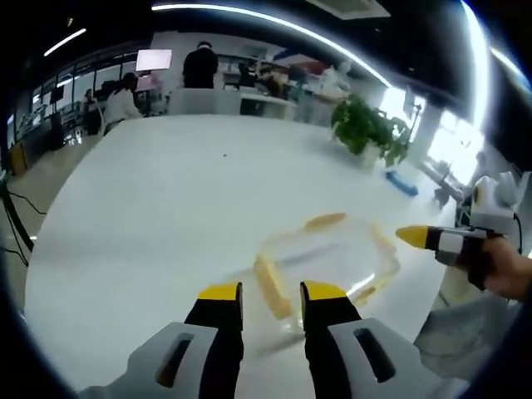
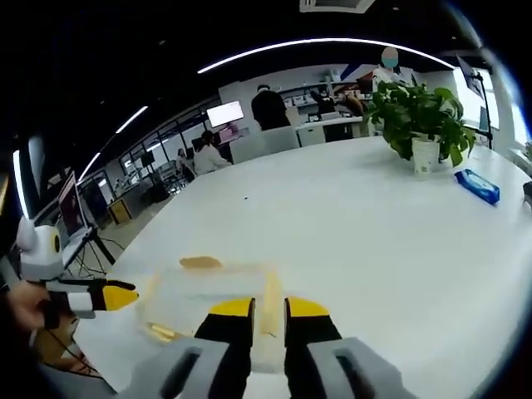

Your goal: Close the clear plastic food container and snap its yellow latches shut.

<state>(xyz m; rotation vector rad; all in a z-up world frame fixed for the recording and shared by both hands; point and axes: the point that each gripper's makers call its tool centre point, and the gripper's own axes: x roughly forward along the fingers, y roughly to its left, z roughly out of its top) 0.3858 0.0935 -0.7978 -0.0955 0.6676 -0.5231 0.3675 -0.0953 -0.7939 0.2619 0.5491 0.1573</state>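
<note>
The clear plastic container (image 1: pixel 328 253) lies flat on the white table (image 1: pixel 166 216), its lid down and yellow latches along its sides. My left gripper (image 1: pixel 272 293) hovers at its near edge, jaws a little apart, with one yellow latch (image 1: pixel 273 287) showing in the gap. My right gripper (image 1: pixel 420 238), held by a hand, points at the container's right side. In the right gripper view, the right gripper (image 2: pixel 268 309) stands slightly open over the container (image 2: pixel 208 303), a latch (image 2: pixel 272 301) between its tips. The left gripper (image 2: pixel 108 297) comes in from the left edge.
A potted plant (image 2: pixel 420 112) and a blue pack (image 2: pixel 477 186) stand at the table's far end. People sit and stand at desks with a screen (image 2: pixel 224 113) beyond the table. The table's edge (image 1: pixel 50 274) runs close on the left.
</note>
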